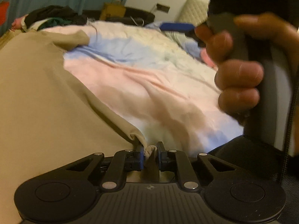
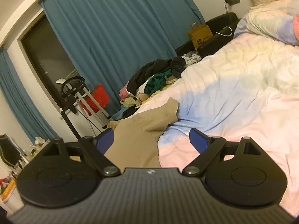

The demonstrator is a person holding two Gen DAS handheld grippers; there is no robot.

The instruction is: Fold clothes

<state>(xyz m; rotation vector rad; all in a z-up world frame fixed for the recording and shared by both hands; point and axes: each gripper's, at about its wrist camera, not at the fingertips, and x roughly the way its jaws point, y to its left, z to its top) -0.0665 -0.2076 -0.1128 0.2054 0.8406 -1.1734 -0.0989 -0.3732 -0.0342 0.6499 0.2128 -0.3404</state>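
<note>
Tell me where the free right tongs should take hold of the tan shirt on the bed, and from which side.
Judging by its pose, grip the hem edge. The tan shirt lies flat, so only edges offer a pinchable fold. The left tongs already pinch one hem corner; the open right tongs should come in low from the near side, jaws straddling the edge.

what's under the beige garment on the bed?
The beige garment lies spread on the pastel duvet, which shows around its edges. Whatever sits beneath its middle is covered. The left gripper pinches its corner.

tan garment (image 2: 136,136), spread flat on bedding (image 2: 243,97)
</note>
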